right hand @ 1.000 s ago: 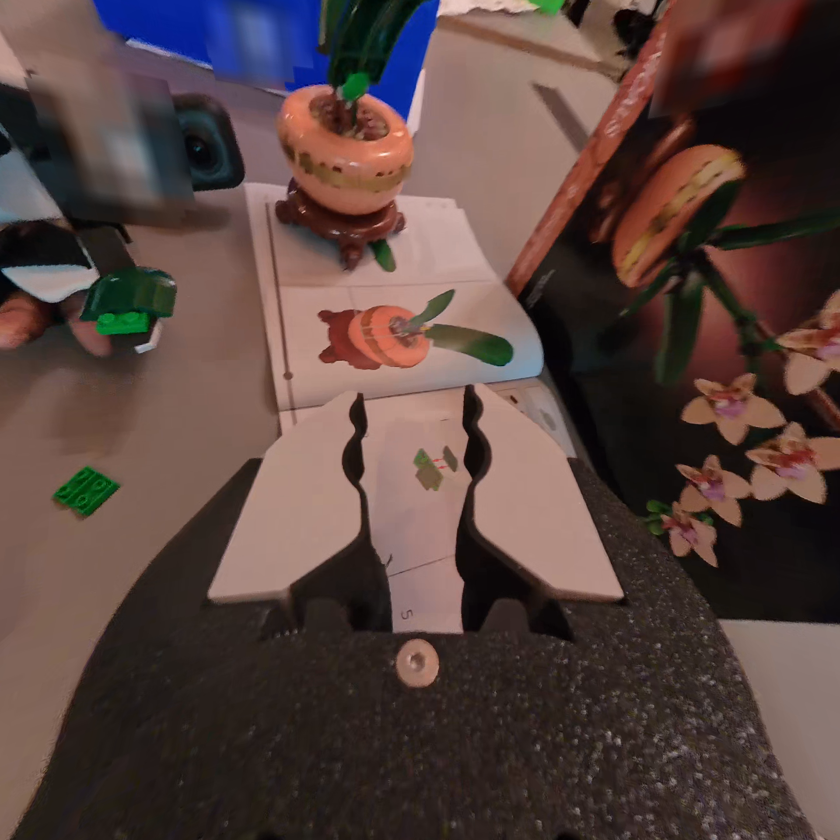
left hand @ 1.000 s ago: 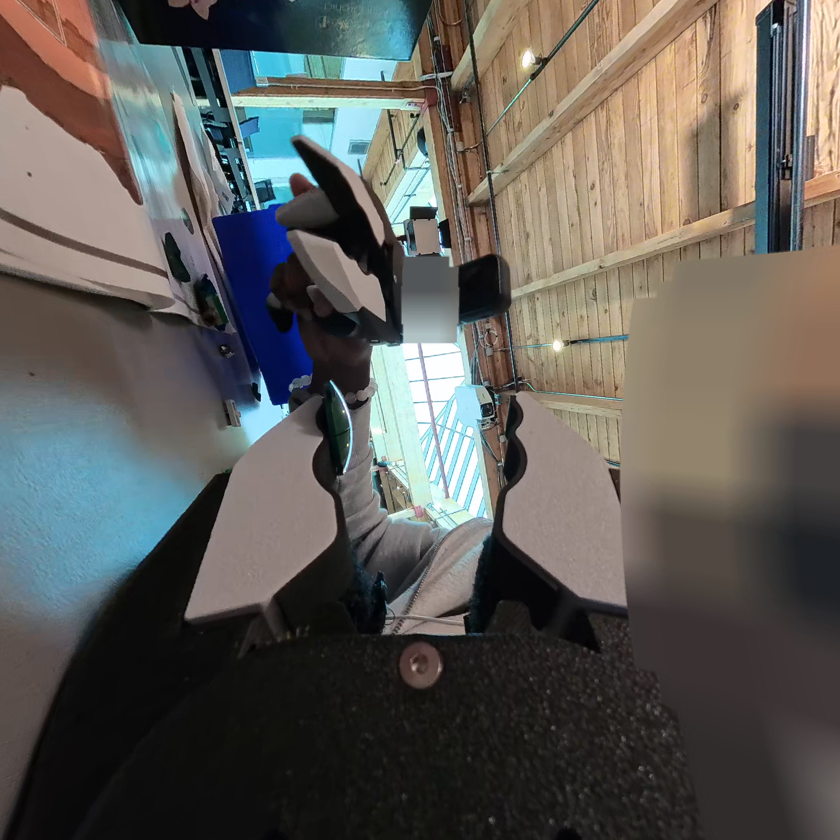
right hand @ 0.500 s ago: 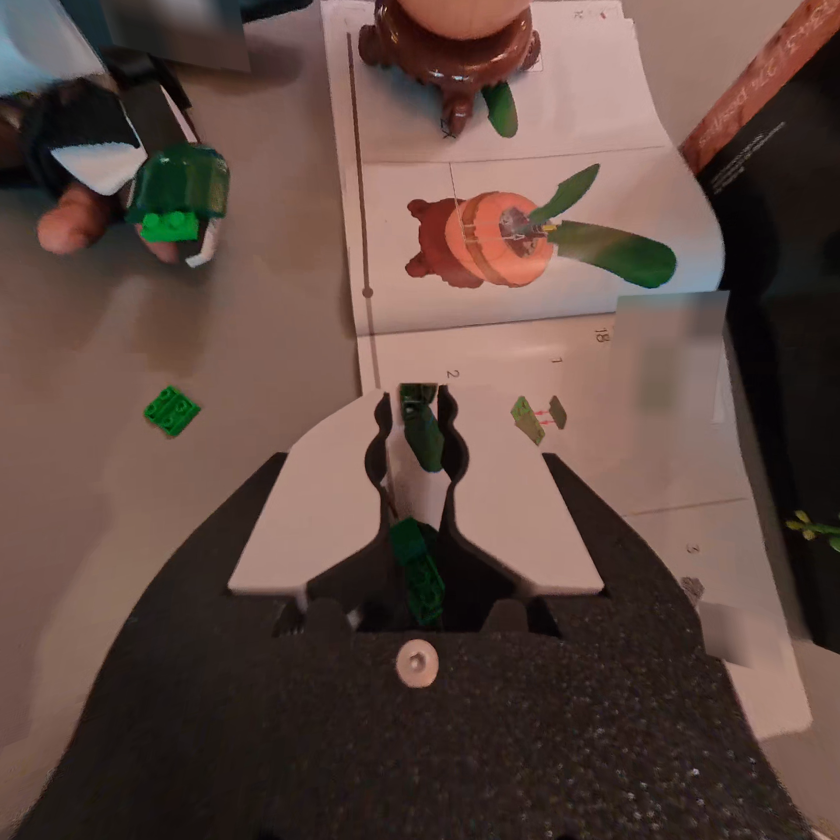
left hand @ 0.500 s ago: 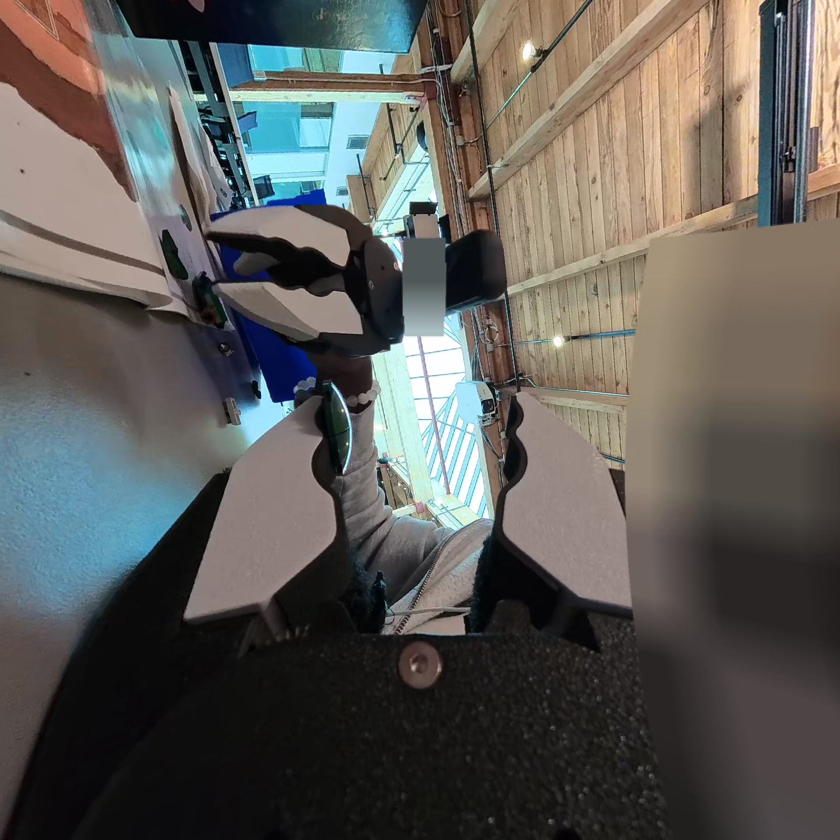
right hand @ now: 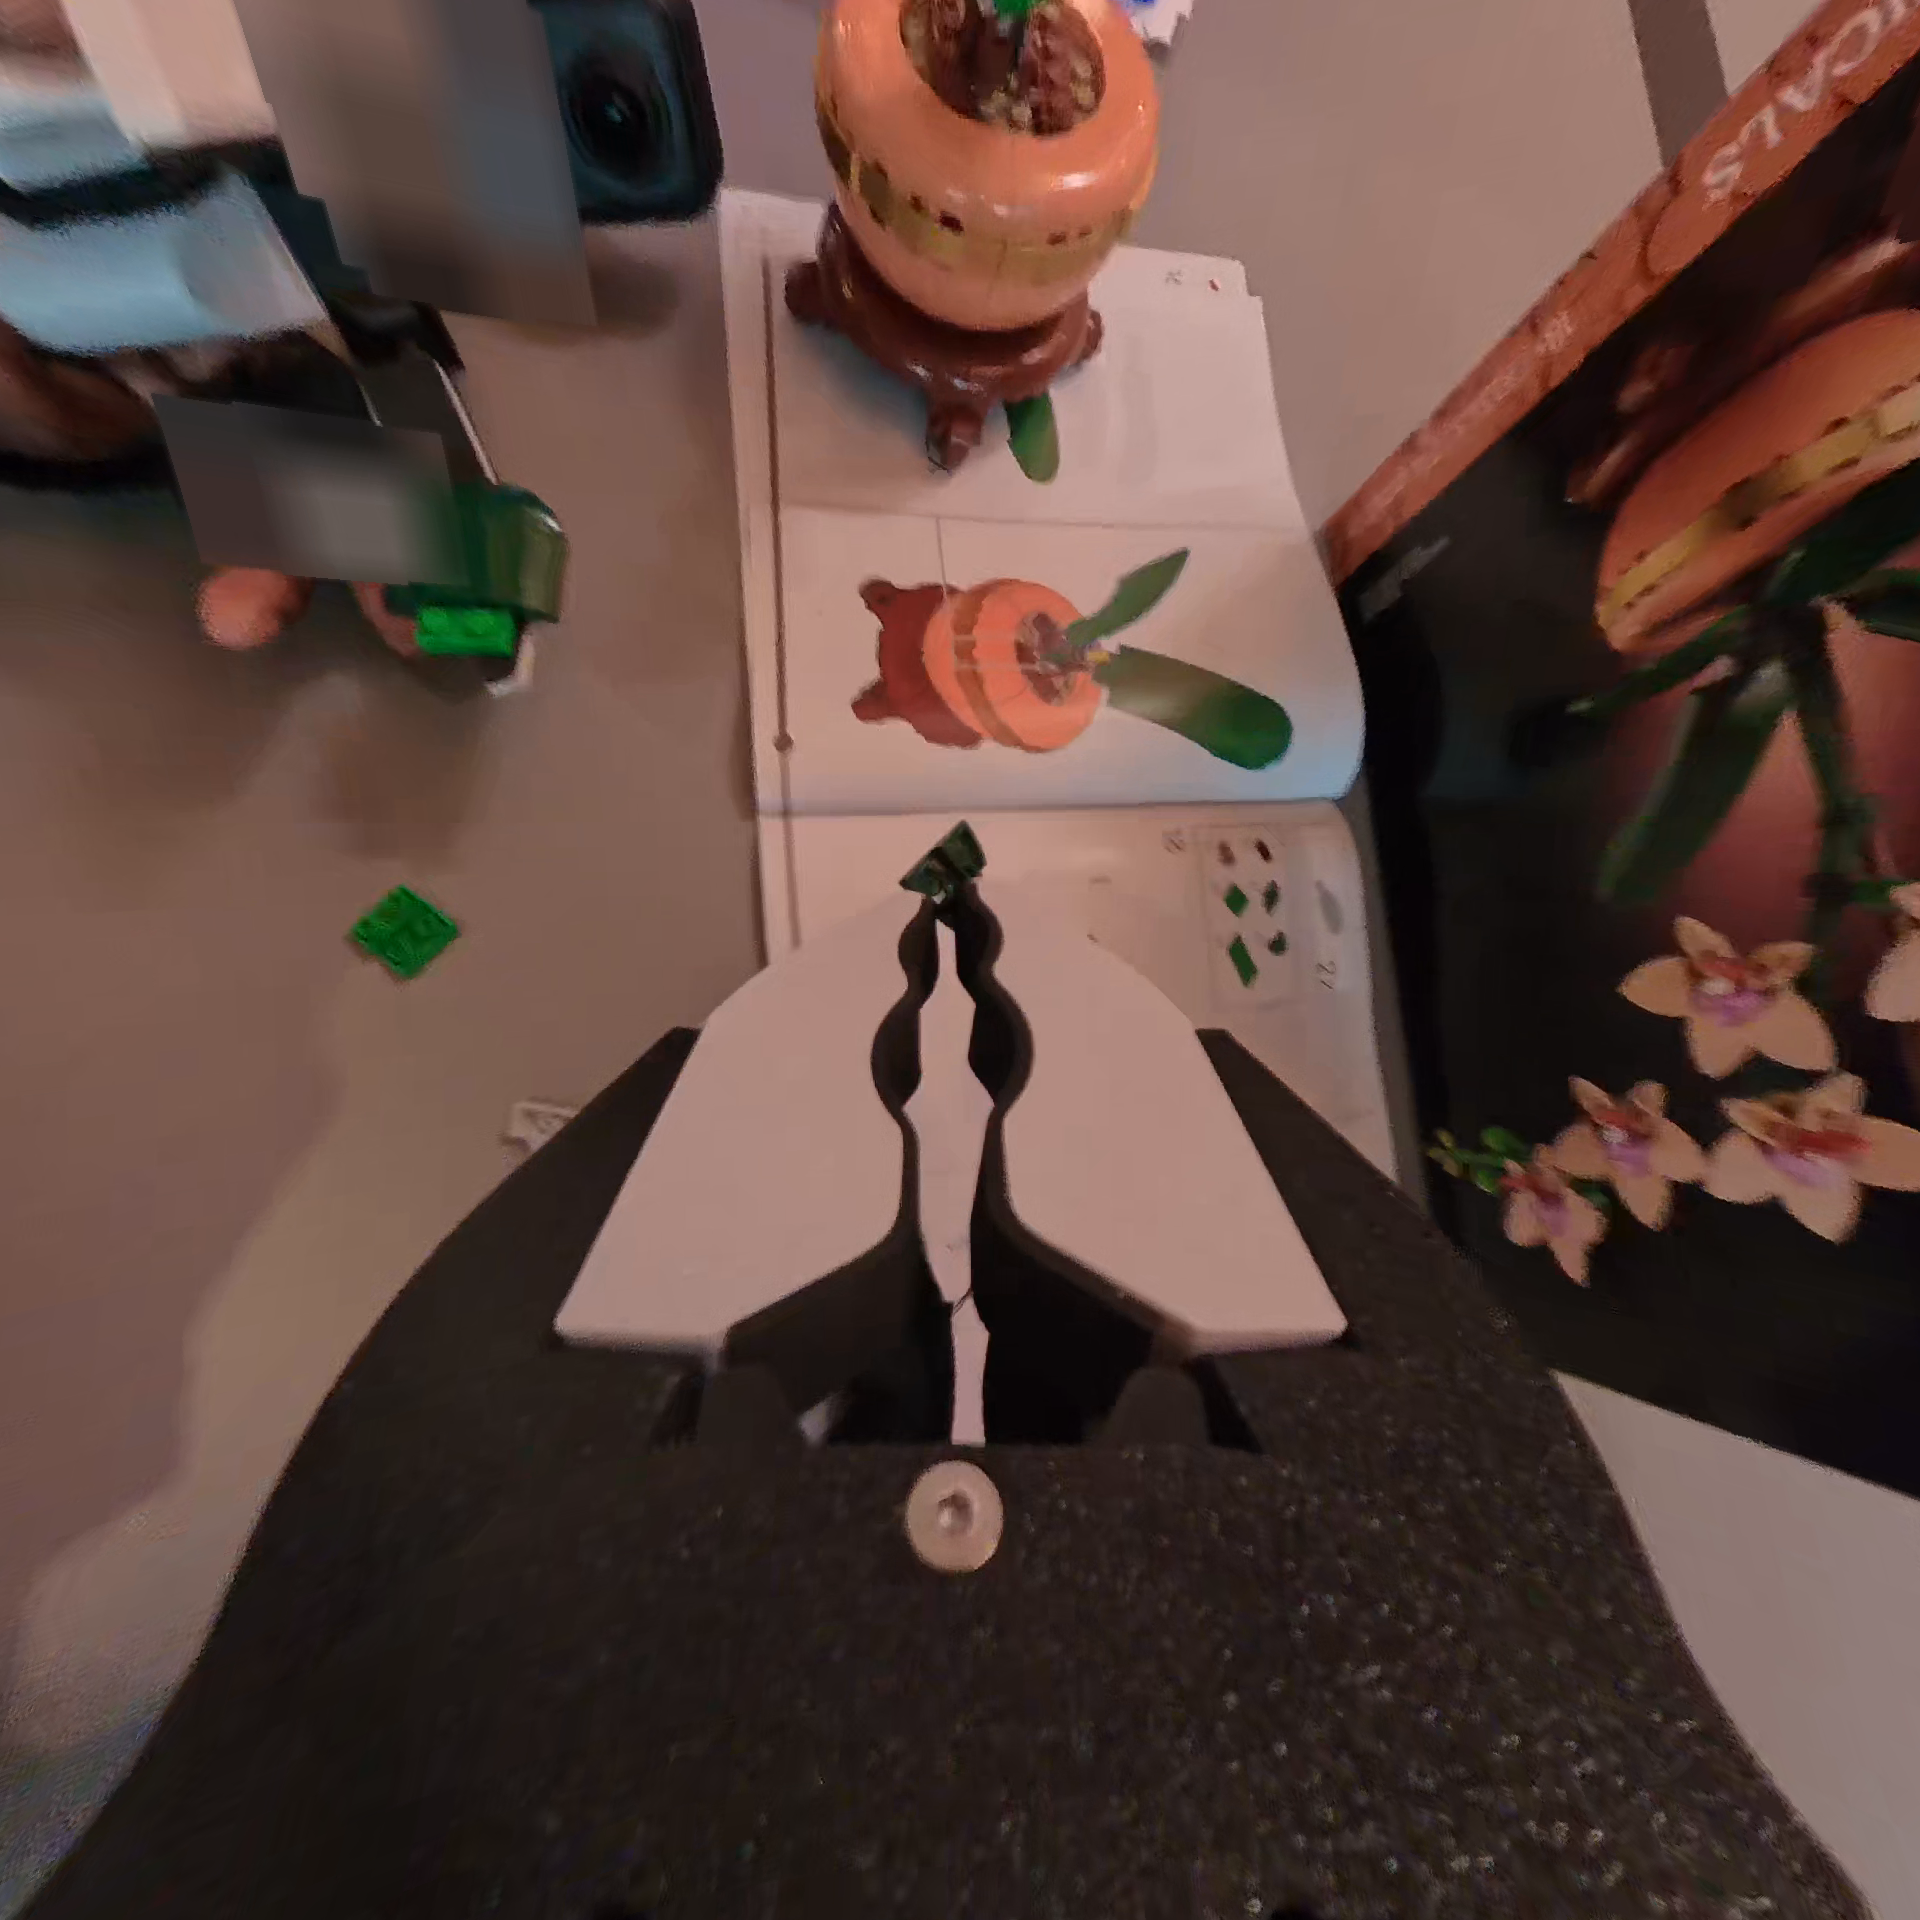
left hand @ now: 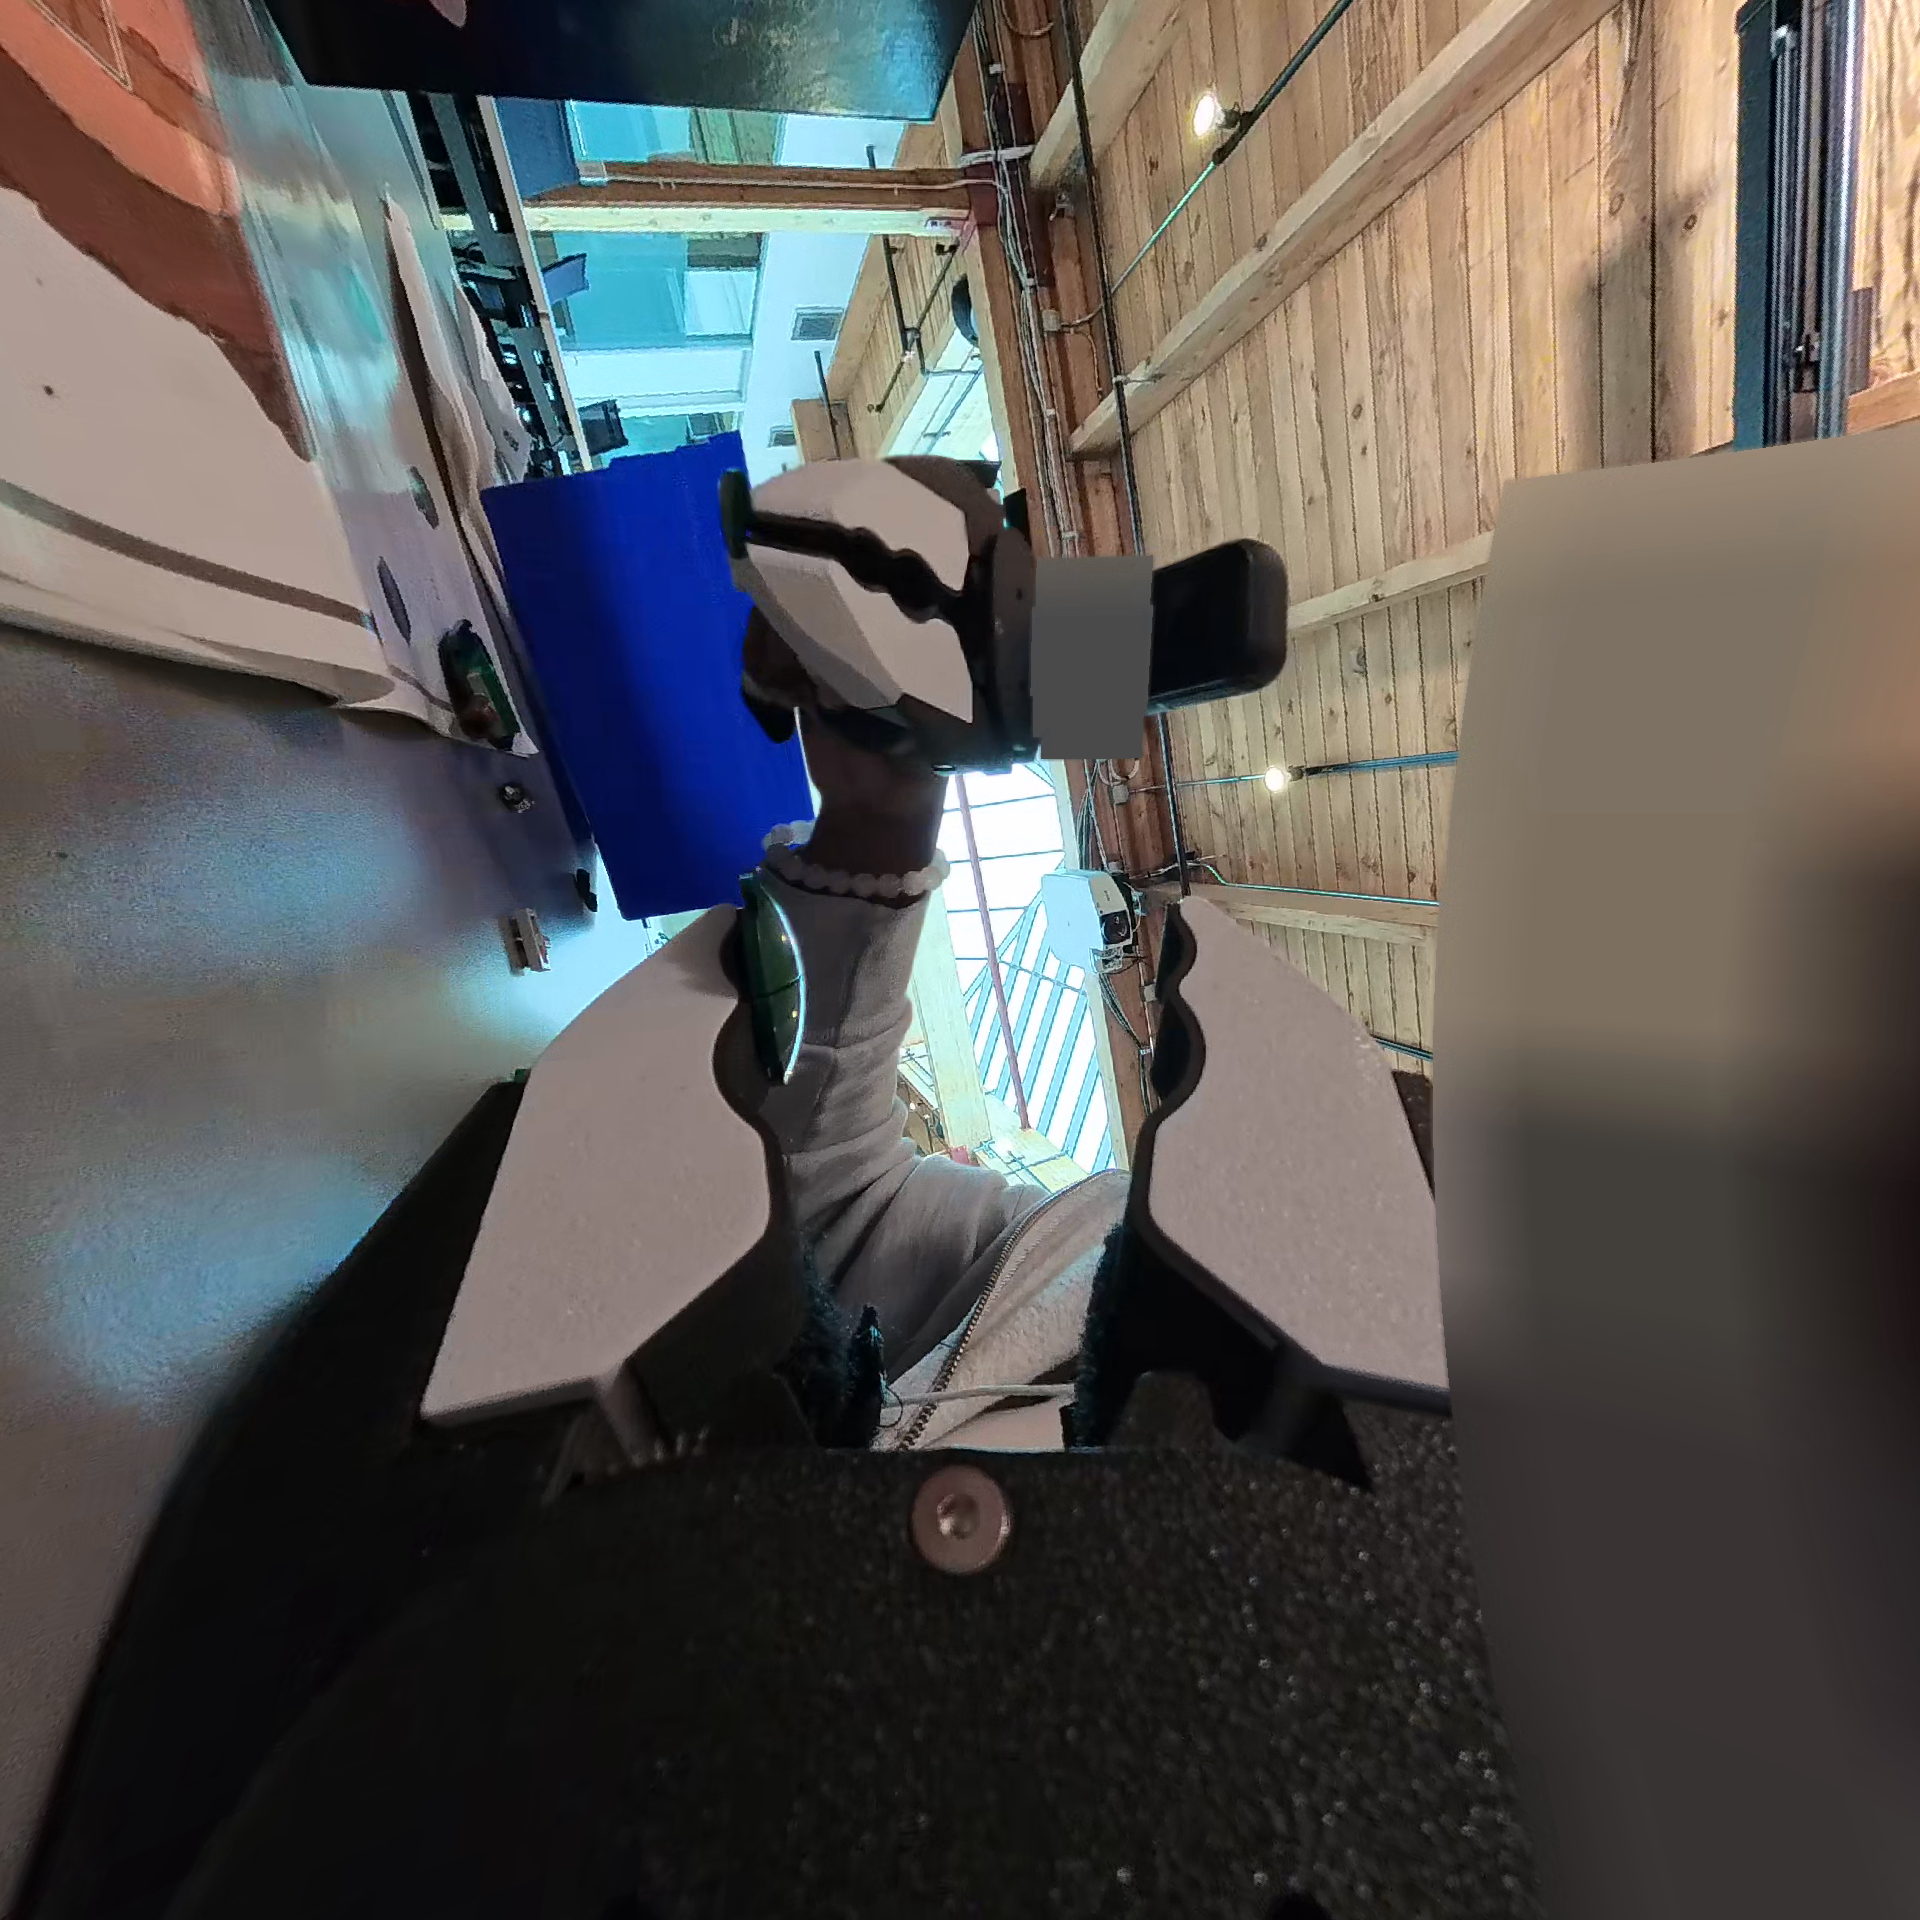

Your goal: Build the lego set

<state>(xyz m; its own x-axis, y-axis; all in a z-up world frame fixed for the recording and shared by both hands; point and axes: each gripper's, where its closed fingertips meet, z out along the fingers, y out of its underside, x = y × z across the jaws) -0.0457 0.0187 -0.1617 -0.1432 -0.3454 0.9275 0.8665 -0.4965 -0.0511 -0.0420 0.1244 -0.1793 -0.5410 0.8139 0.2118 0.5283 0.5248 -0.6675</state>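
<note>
My right gripper (right hand: 940, 916) is shut on a small dark green piece (right hand: 943, 864) and holds it above the open instruction booklet (right hand: 1143, 416). It also shows in the left wrist view (left hand: 744, 549), raised off the table. My left gripper (left hand: 951, 925) has its jaws wide apart; a dark green leaf piece (left hand: 771, 987) lies against its left finger. In the right wrist view that leaf (right hand: 509, 556) has a bright green plate (right hand: 465, 630) under it. The orange and brown pot model (right hand: 987, 177) stands on the booklet's far page.
A loose bright green plate (right hand: 403, 930) lies on the grey table left of the booklet. The set's box (right hand: 1662, 727) stands along the right. A blue bin (left hand: 644, 665) is at the back. A small white piece (right hand: 540, 1117) lies near my right gripper. About 11 centimetres separates my left fingertips from my right.
My right gripper, open over the booklet before, has shut on the small dark green piece and lifted it. The left gripper with the leaf has stayed about still.
</note>
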